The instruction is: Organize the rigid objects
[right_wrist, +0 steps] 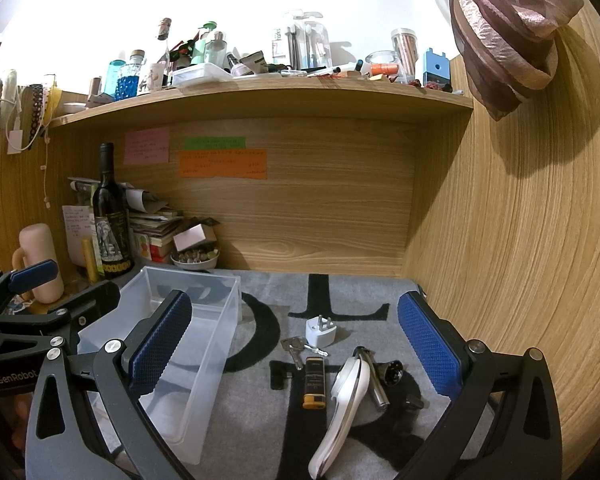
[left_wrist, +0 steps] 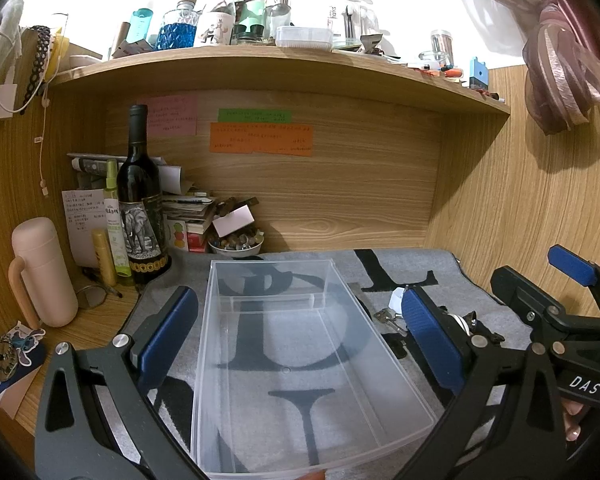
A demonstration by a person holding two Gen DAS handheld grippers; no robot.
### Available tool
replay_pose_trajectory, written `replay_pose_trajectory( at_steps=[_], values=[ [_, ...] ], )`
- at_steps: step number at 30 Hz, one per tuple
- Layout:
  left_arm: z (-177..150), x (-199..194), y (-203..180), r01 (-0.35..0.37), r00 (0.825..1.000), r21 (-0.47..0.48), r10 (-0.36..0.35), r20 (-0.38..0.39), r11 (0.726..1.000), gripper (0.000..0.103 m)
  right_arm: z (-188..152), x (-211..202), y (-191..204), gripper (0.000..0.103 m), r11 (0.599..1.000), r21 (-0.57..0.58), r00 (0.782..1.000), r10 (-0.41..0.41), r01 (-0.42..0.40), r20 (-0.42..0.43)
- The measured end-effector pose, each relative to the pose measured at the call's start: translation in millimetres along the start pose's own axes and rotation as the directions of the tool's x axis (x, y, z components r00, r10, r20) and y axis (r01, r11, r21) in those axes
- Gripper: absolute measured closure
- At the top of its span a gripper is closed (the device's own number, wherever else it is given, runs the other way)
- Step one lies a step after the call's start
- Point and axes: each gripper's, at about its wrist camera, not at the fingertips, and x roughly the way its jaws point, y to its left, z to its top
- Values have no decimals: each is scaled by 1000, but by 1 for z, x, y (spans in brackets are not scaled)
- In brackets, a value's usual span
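On the grey mat, one clear bin, one white plug, both tongs spread apart, empty

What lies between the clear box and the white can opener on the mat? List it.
In the right wrist view, between the clear box and the white can opener lie a black-and-yellow lighter, keys and bare grey mat.

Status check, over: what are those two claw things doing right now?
Both jaws open, holding nothing. Clear bin empty, between left jaws. Plug adapter, keys, opener loose on mat. Nothing blocking.
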Motion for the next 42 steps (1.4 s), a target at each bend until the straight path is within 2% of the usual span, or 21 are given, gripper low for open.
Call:
replay_pose_trajectory(
  at_steps=[12, 22, 24, 25, 26, 30, 34, 37, 42],
  values=[
    [1, 1, -2, 16, 1000, 1, -16, -5, 1000, 0, 0, 0, -1, 0, 1000, 2, 1000, 2, -2, 0],
    [0, 13, 10, 15, 998, -15, -16, -57, 1000, 1, 0, 8, 1, 0, 1000, 9, 1000, 9, -9, -26],
    [1, 18, 19, 4, 997, -30, -6, -82, 1000, 15, 0, 14, -5, 0, 1000, 27, 999, 14, -13, -40],
    [1, 22, 23, -16, 995, -33, 12, -100, 999, 27, 0, 17, -8, 0, 999, 37, 999, 13, -11, -48],
    [1, 28, 27, -27, 992, -37, 22, -123, 999, 29, -1, 20, -12, 0, 999, 46, 998, 14, -11, -57],
    [-1, 46, 46, -26, 980, -58, 14, -196, 998, 30, -1, 34, -27, 2, 996, 91, 994, 24, -15, -103],
    [-3, 60, 60, -39, 968, -59, 24, -249, 997, 31, -3, 45, -38, 8, 995, 98, 991, -3, 17, -135],
    [-4, 69, 70, -37, 956, -71, 15, -292, 997, 31, -4, 56, -47, 9, 995, 84, 985, -30, 44, -168],
    [-4, 83, 81, -37, 937, -69, 10, -349, 997, 46, -7, 72, -61, 16, 995, 45, 970, -78, 91, -230]
  ],
)
